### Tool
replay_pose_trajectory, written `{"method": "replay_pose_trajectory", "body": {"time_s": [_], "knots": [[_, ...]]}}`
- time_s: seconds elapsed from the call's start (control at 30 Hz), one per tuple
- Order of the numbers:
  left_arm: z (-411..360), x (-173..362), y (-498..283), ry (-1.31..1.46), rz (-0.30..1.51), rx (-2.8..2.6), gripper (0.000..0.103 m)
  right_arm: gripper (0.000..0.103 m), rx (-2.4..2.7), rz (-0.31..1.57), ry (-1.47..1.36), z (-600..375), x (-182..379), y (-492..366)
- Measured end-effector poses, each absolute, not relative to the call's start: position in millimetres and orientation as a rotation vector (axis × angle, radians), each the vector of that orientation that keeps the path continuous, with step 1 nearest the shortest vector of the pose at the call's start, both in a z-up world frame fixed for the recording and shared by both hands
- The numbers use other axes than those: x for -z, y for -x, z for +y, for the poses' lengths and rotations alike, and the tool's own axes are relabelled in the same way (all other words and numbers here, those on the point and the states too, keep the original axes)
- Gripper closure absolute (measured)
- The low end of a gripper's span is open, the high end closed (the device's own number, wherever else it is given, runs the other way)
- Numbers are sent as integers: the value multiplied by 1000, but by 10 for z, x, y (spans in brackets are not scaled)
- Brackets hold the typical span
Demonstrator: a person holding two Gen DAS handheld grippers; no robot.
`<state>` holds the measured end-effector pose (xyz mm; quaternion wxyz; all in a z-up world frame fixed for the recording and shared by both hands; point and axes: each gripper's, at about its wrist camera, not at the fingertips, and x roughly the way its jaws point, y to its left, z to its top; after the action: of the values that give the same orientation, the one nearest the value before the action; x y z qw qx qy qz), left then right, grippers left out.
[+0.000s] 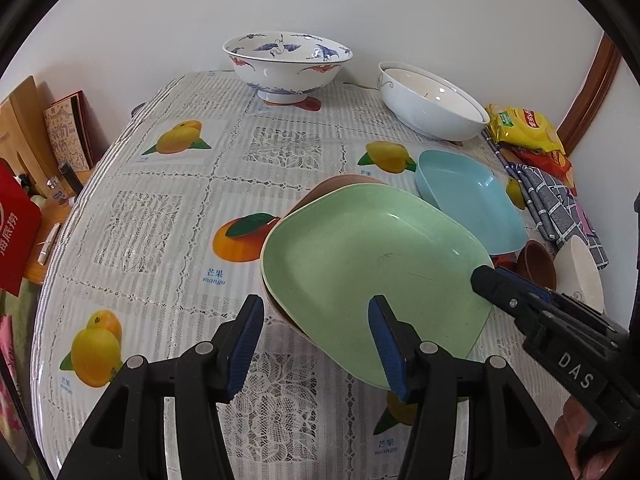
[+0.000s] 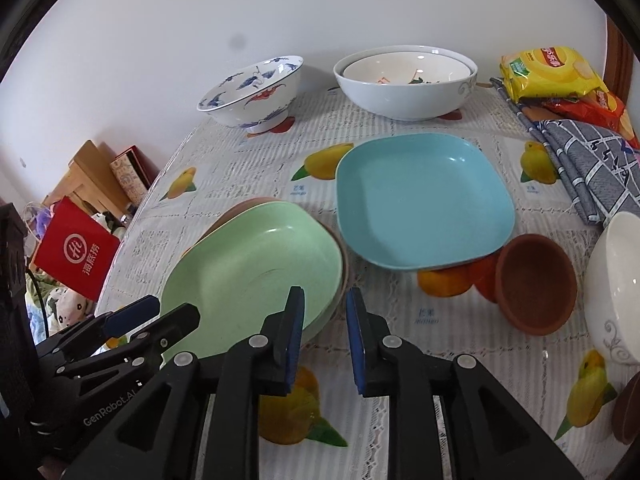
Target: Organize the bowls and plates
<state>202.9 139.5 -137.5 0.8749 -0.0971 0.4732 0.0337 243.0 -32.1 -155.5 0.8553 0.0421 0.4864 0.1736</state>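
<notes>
Between the open left claw fingers lies the green plate edge.

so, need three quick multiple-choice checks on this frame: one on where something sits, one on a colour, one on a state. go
1. The green square plastic plate rests on:
A) a brownish plate
B) a chair
C) the floor

2. Colour of the neighbouring square plate:
A) red
B) light blue
C) black

3. The right gripper has its jaws:
A) clamped on a spoon
B) slightly apart, nothing between
C) clamped on a cup

Answers:
1 A: a brownish rim shows under the green plate's far edge.
2 B: its whole surface is pale blue in both views.
3 B: the right wrist view shows only tablecloth in the narrow gap between the pads.
</notes>
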Motion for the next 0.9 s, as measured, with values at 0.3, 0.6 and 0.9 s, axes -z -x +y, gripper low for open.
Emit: {"method": "replay_pose_trajectory", "body": {"time_s": [0.3, 0.6, 0.9], "knots": [[1434, 1432, -2104, 206, 998, -79, 51, 89, -358, 1027, -94, -271, 1726, -2560], [1440, 1459, -2201, 204, 1001, -80, 51, 95, -331, 1016, -67, -298, 1736, -2729], [1361, 1235, -2248, 178, 958, -105, 49, 71, -256, 965, -65, -709, 1520, -2749]]}}
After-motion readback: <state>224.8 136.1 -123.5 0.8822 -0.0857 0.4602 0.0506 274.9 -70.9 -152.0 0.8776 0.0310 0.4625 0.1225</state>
